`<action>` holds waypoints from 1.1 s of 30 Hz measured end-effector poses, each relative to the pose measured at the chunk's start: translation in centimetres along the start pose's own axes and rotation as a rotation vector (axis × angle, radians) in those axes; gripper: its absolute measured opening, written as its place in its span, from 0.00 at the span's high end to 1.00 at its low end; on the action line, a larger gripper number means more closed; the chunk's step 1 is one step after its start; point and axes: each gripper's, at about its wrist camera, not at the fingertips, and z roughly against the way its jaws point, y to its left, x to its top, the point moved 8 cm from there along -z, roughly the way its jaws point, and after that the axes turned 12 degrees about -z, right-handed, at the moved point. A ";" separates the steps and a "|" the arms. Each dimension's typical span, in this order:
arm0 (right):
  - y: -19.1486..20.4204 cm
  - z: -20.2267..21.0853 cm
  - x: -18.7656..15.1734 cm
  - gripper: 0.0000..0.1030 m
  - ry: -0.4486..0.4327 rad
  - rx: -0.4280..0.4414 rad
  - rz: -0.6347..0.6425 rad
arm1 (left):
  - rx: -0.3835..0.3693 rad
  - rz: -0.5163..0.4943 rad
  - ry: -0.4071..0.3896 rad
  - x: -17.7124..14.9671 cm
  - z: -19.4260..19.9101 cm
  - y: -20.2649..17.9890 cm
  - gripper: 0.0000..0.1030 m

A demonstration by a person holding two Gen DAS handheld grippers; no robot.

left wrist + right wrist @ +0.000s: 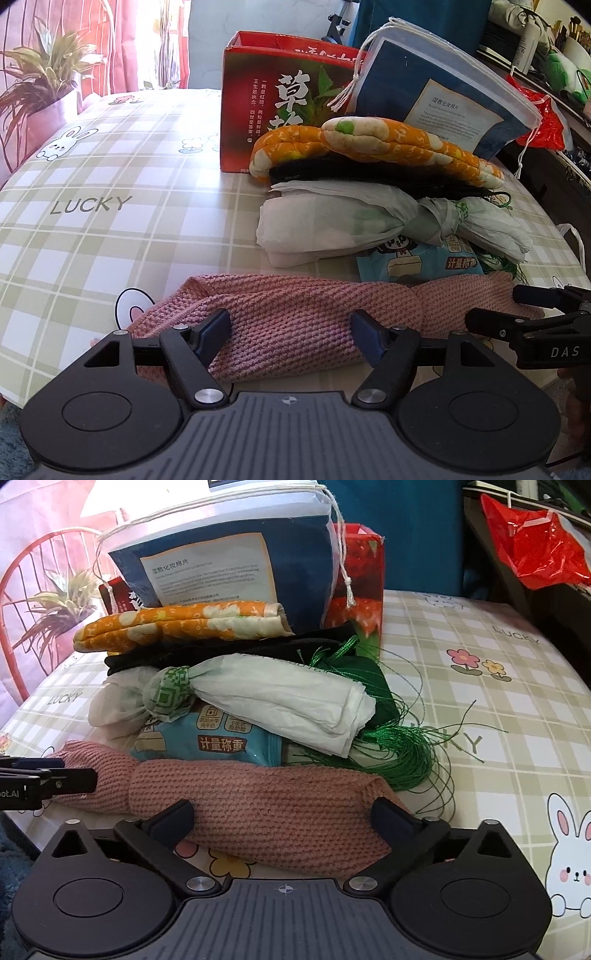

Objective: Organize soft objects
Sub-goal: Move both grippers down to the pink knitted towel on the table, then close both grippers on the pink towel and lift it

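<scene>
1. On the left of the surface (110, 155), under its checked cloth, little lies but a red carton (266, 99) standing at the back; that bare stretch looks the likeliest place to lay things out.
2. The left hand-held gripper (290, 338) has its jaws set wide over the left part of the pink knitted piece (295, 317), one pad on each side of the knit and neither pinching it. The piece lies flat along the near edge, in front of the pile.
3. I judge the step in hand to be taking this knit by both ends. To do it well, lower the pads (212, 334) until they straddle the full thickness, then close squarely so the loose weave is caught whole and not by a few loops.
4. Behind it sits the pile: a blue snack packet (207, 744) touching the knit's far edge, a knotted white plastic bag (273, 701) on that, something black, and an orange floral quilted cloth (177, 622) on top, with a blue drawstring pouch (229, 565) leaning behind.
5. The right hand-held gripper (282, 821) is likewise spread wide about the knit's right part, gripping nothing.
6. Green tassel threads (406, 753) lie against the knit's right end; lift slowly and level, both ends together, or the threads may snag and the packet drag along.
</scene>
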 end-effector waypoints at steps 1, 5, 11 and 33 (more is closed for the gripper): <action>0.0 0.0 0.0 0.00 -0.001 -0.001 -0.001 | 0.000 0.000 0.000 0.0 0.0 0.0 0.28; 0.0 0.0 0.0 0.00 -0.006 -0.002 -0.006 | -0.001 0.000 0.002 0.0 0.1 0.1 0.28; -0.3 0.1 0.0 0.00 -0.004 0.014 -0.019 | 0.013 0.018 0.019 -0.2 0.4 0.3 0.27; 1.5 1.0 -0.3 0.66 0.033 0.081 -0.014 | -0.025 -0.059 0.017 -0.2 0.1 -1.0 0.32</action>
